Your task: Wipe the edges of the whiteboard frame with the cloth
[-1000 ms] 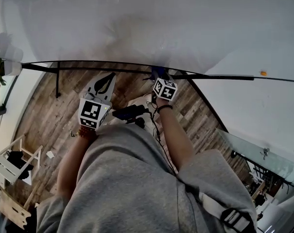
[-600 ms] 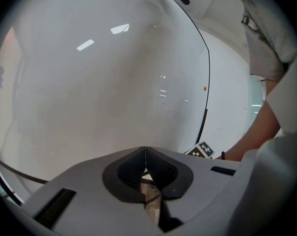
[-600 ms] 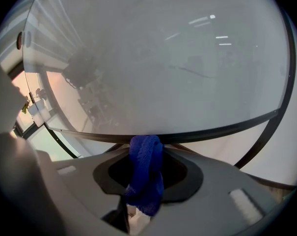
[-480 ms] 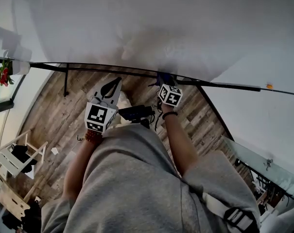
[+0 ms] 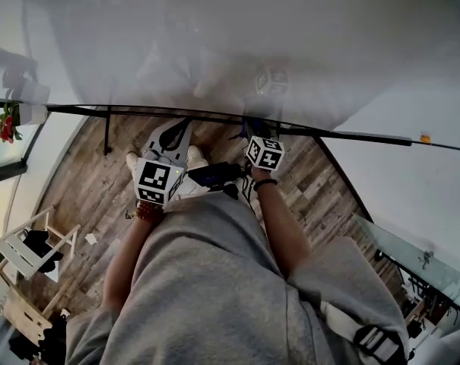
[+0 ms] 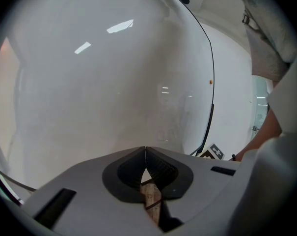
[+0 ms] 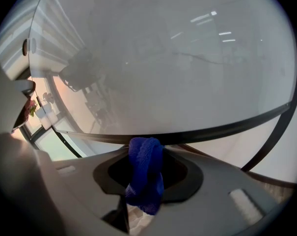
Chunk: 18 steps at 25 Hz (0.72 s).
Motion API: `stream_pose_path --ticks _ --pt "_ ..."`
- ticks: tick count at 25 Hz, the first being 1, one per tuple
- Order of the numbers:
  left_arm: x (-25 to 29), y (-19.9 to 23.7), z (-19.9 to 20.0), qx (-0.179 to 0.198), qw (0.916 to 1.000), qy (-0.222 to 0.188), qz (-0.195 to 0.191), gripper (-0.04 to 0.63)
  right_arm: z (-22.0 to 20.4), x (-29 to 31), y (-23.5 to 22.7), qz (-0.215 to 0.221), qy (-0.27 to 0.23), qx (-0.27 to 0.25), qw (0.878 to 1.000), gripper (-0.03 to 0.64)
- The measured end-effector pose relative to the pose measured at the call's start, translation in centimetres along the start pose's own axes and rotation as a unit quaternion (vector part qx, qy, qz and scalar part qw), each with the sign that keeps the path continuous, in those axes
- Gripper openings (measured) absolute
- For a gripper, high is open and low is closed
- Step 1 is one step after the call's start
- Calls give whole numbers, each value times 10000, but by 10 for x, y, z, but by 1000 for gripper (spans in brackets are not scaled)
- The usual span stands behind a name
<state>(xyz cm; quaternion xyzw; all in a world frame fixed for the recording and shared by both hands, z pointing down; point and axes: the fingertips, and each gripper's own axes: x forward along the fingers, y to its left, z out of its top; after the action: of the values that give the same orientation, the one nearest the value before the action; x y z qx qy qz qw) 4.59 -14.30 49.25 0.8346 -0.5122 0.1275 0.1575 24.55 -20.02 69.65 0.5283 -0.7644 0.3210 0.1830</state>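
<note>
The whiteboard (image 5: pixel 237 44) fills the top of the head view, and its black frame (image 5: pixel 351 136) runs across below it. My right gripper (image 5: pixel 253 130) is shut on the blue cloth (image 5: pixel 248 128) right at that bottom edge. In the right gripper view the cloth (image 7: pixel 145 173) bulges out of the right gripper (image 7: pixel 143 150), with the frame bar (image 7: pixel 197 133) just ahead of it. My left gripper (image 5: pixel 181 126) is shut and holds nothing, its tips just under the frame. In the left gripper view the left gripper (image 6: pixel 146 150) faces the board (image 6: pixel 104 77).
Wooden floor (image 5: pixel 85 181) lies below the board. A black device with a cable (image 5: pixel 214 175) and white shoes (image 5: pixel 193 158) are near my feet. A white chair (image 5: pixel 28 245) stands at lower left, a red-flowered plant (image 5: pixel 7 122) at left, a glass partition (image 5: pixel 412 253) at right.
The head view has shifted a little, and white shoes now show. The right gripper with the cloth stays at the bottom frame edge. The left gripper stays just below it.
</note>
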Motion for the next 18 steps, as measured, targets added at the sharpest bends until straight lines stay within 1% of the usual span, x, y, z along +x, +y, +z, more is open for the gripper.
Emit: stream_pose_path --ticks 2,4,9,12,18 --pt "1 2 4 8 10000 -63 -22 11 0 1 0 19 -78 107 9999 143" --pt "-1 5 5 4 9999 -121 -50 11 -1 0 -1 -64 -104 123 9998 143" --pt "-4 23 -8 -114 9999 -73 -32 11 -1 -1 2 -214 -211 165 9994 143" --pt "-6 28 -12 -129 9998 -90 -95 10 -2 -1 6 -279 -186 119 9994 143" --pt "-12 29 -19 -115 9995 -46 -306 11 -4 7 28 -136 -160 -13 9998 143"
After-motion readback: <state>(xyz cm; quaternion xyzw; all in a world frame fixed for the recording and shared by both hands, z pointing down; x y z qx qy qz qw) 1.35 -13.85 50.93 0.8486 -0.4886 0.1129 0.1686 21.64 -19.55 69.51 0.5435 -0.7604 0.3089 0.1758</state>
